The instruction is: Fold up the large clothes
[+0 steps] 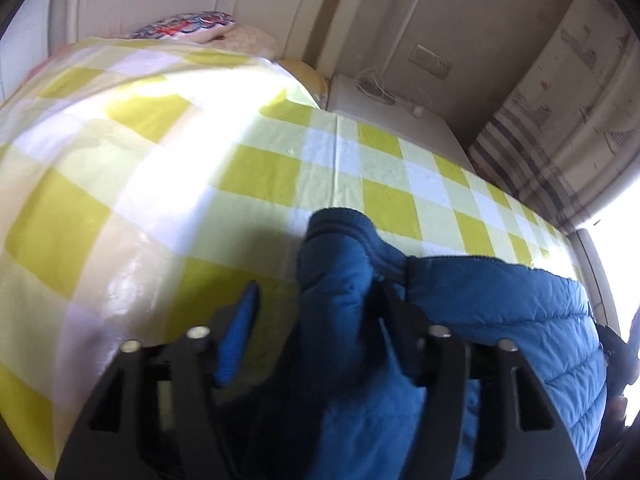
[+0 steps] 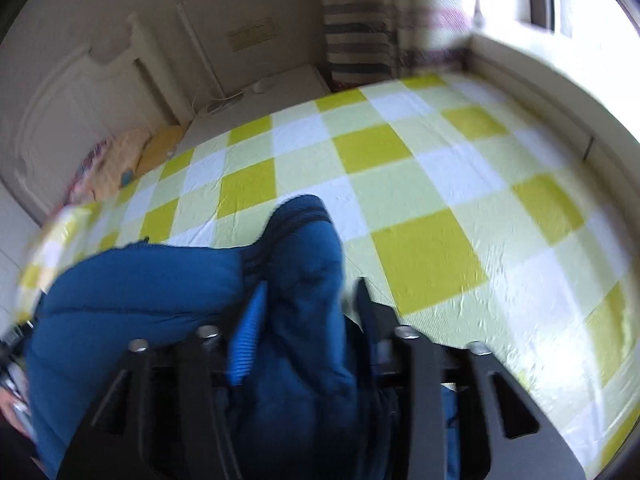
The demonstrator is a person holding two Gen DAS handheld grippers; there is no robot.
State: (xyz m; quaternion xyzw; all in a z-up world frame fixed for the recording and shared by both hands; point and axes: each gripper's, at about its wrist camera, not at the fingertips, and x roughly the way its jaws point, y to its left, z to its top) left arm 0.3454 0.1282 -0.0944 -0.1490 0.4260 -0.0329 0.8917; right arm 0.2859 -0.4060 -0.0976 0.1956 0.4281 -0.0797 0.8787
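A blue quilted puffer jacket (image 1: 500, 320) lies on a bed with a yellow and white checked sheet (image 1: 240, 176). My left gripper (image 1: 320, 304) has a bunched end of the jacket with a ribbed dark cuff (image 1: 340, 220) between its fingers, jaws fairly wide around it. In the right wrist view the jacket (image 2: 140, 292) spreads to the left, and my right gripper (image 2: 312, 300) holds another bunched part with a ribbed cuff (image 2: 300, 208) between its fingers. Both views are motion-blurred.
A white headboard (image 2: 68, 112) and patterned pillows (image 1: 188, 28) stand at the bed's head. A white bedside cabinet (image 1: 384, 116) with a cable sits beside the bed. A striped curtain (image 2: 360, 32) and a bright window ledge (image 2: 540, 64) border the far side.
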